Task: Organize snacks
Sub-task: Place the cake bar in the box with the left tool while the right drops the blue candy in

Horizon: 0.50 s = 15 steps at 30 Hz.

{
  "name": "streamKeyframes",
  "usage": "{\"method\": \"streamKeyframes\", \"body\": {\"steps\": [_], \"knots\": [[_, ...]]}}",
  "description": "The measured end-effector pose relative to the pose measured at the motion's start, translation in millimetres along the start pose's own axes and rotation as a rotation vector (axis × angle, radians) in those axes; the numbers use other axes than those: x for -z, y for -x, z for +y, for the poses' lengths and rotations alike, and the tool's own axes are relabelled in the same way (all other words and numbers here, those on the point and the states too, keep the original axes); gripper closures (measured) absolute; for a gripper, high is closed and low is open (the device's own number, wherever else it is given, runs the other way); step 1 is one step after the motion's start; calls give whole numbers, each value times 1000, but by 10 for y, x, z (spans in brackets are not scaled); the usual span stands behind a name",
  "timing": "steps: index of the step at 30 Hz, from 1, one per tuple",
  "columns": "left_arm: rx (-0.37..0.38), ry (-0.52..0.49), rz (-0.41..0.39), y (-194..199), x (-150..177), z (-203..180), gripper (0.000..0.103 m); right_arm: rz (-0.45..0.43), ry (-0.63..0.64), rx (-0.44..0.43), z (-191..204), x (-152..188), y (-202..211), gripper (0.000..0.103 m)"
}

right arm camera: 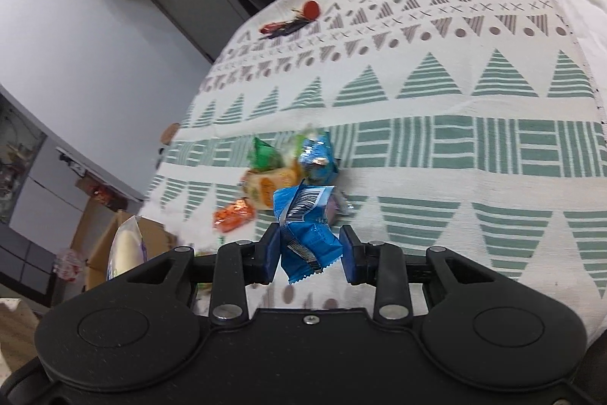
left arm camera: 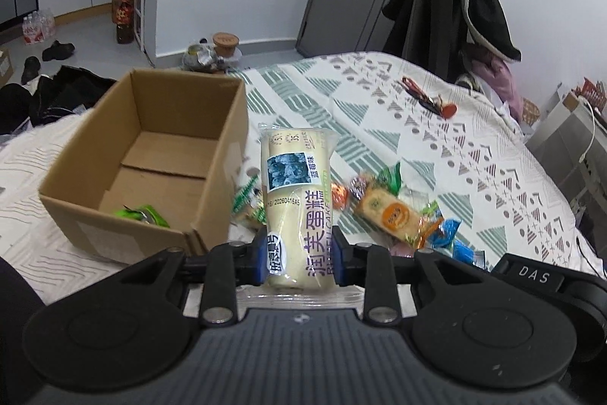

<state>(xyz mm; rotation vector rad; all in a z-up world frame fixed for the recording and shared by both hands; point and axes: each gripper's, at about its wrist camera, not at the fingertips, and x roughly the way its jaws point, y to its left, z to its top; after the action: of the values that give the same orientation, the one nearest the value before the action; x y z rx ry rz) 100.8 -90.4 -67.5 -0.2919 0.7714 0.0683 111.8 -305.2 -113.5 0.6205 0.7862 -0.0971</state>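
Note:
My left gripper (left arm camera: 299,241) is shut on a cream cake roll packet (left arm camera: 294,185) that points forward just right of an open cardboard box (left arm camera: 114,234). A green packet (left arm camera: 146,215) lies inside the box. On the patterned bedspread (left arm camera: 379,139) to the right lies a small heap of snacks, among them an orange biscuit packet (left arm camera: 390,215). My right gripper (right arm camera: 309,241) is shut on a crumpled blue packet (right arm camera: 307,226), held just above the bedspread (right arm camera: 455,139). Beyond it lie another blue packet (right arm camera: 316,158), a green one (right arm camera: 263,154), the biscuit packet (right arm camera: 269,186) and an orange wrapper (right arm camera: 233,215). The cake roll (right arm camera: 125,249) shows at the left, over the box (right arm camera: 151,238).
A red key bunch (left arm camera: 428,97) lies farther back on the bed, also seen as the red keys (right arm camera: 292,19). Dark coats hang on a rack (left arm camera: 455,6) behind the bed. Dark clothes (left arm camera: 57,93) and shoes lie on the floor left of the box.

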Motion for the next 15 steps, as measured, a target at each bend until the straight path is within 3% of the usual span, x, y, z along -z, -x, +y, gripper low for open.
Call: {"method": "streamKeyframes", "body": {"steps": [15], "knots": [[-40,49,-90,400,-315,423,73,-7,65,-151,358,14,104,71]]}}
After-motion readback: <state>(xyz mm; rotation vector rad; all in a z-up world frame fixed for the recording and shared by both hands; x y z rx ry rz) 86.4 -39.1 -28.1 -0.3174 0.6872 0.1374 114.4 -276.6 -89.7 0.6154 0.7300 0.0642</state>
